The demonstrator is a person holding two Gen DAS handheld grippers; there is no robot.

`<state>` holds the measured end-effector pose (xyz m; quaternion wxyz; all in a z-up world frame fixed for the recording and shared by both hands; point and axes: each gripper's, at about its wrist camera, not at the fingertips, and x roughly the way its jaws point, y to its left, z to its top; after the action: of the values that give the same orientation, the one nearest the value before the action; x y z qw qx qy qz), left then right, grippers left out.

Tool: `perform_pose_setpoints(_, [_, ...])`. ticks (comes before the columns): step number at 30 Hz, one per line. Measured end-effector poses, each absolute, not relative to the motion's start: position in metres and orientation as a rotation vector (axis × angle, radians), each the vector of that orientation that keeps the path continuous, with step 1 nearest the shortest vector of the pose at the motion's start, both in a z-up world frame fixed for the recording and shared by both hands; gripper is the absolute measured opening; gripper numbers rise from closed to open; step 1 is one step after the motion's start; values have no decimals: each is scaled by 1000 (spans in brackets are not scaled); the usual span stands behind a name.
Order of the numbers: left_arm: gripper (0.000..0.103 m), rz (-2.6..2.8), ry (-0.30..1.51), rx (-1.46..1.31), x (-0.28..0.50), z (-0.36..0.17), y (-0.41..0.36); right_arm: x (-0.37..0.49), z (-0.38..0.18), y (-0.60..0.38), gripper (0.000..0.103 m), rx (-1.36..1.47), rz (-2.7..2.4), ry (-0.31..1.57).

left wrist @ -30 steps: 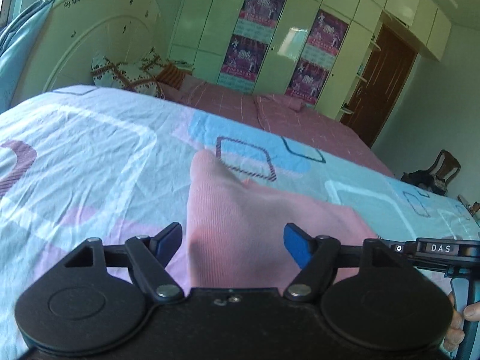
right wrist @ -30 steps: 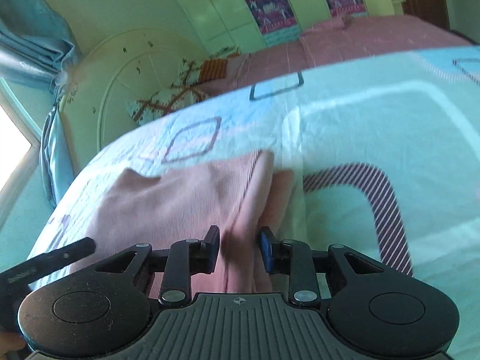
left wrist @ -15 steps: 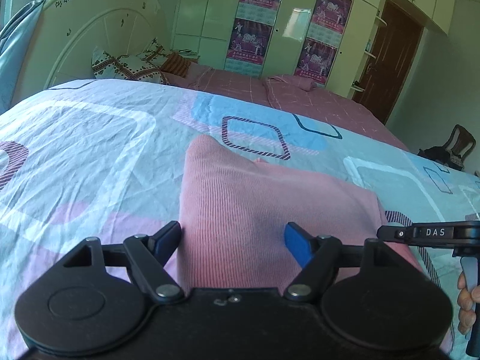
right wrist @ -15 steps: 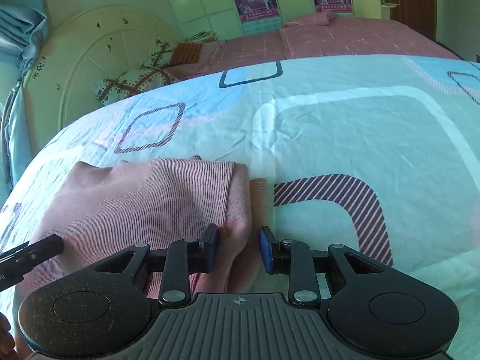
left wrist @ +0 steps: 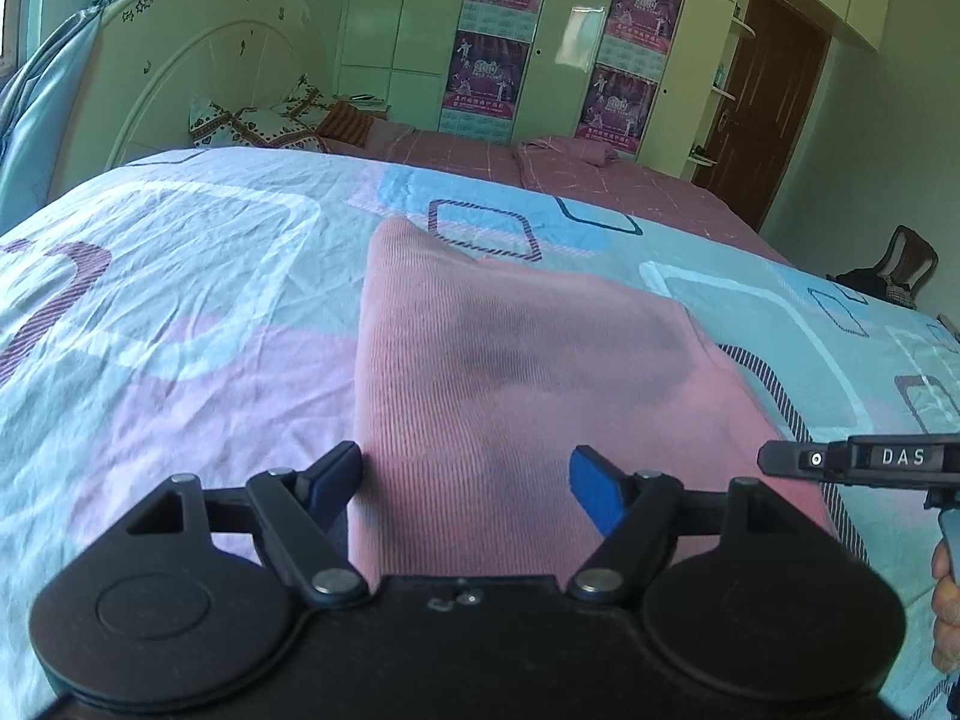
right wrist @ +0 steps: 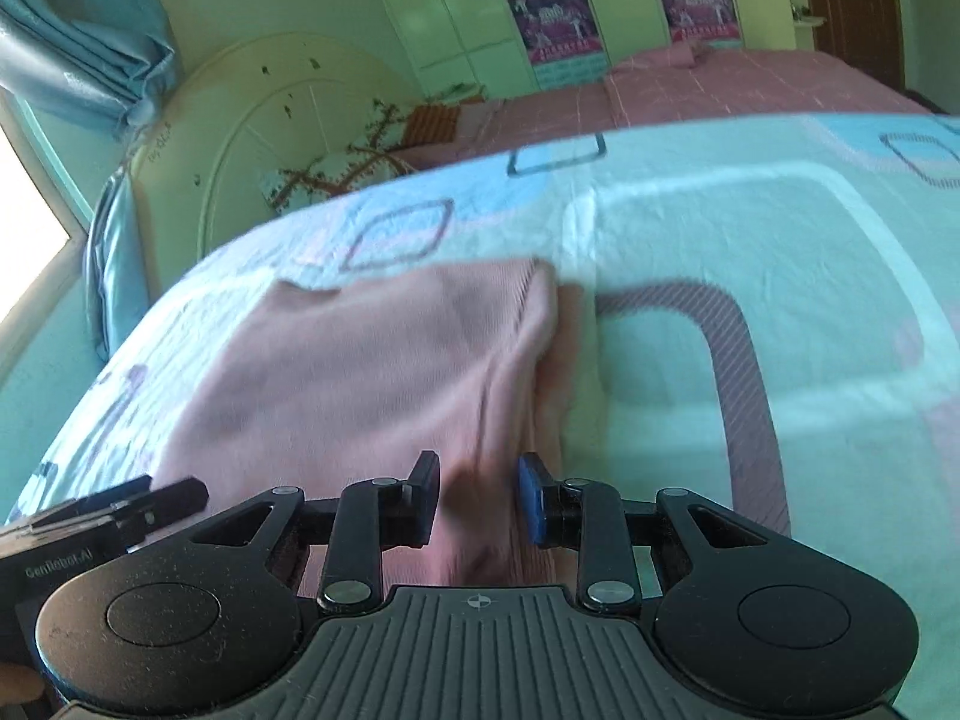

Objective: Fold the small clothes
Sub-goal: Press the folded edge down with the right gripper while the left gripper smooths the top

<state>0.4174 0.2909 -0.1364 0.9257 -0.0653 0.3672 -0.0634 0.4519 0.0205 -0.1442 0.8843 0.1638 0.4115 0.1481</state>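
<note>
Left wrist view: the left gripper (left wrist: 465,480) stands wide over a pink ribbed knit garment (left wrist: 510,372), its blue pads either side of the near cloth, holding nothing. The garment lies folded flat on a bed (left wrist: 180,276) with a pale blue and pink patterned sheet, near its front edge.

Right wrist view: the right gripper (right wrist: 477,498) is narrow, with the garment's (right wrist: 372,372) right-hand fold between its pads; whether they pinch it I cannot tell, the picture being blurred

Left gripper (left wrist: 465,483) fingers wide apart, right gripper (right wrist: 477,495) fingers narrowly parted, both angled downward.
</note>
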Motion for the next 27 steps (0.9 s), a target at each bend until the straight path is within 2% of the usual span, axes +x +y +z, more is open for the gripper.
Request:
perform_pose_setpoints(4, [73,-141,824,-153,413,-154,296,435,-163,19,28,390,312,921])
perform_pose_setpoints(6, [74,-141,856,-193,412,-164,303,431,-166,18,16,389,298,933])
perform_pose_setpoints(8, [74,-144,846,-200,409,-167,306,423,-166,12,13,423,285,942])
perform_pose_setpoints(17, [74,-146,865,-168,405,-164,305,412,-173,10,12,412,282,964])
perform_pose_setpoints(21, [76,-129,866,-150,405,-152,298,408,-157,15,12,378,238,916])
perform_pose_setpoints(24, [87,-117,855,-135,405,-142,292,403,-147,22,13,360,253,887])
perform_pose_setpoints(26, [98,-111,852,-112,406,-138,286,403,-147,30,14,312,249,889])
perform_pose_setpoints(27, [100,-104,857,-95,409,-137,282,404,-150,33,14,277,236,902])
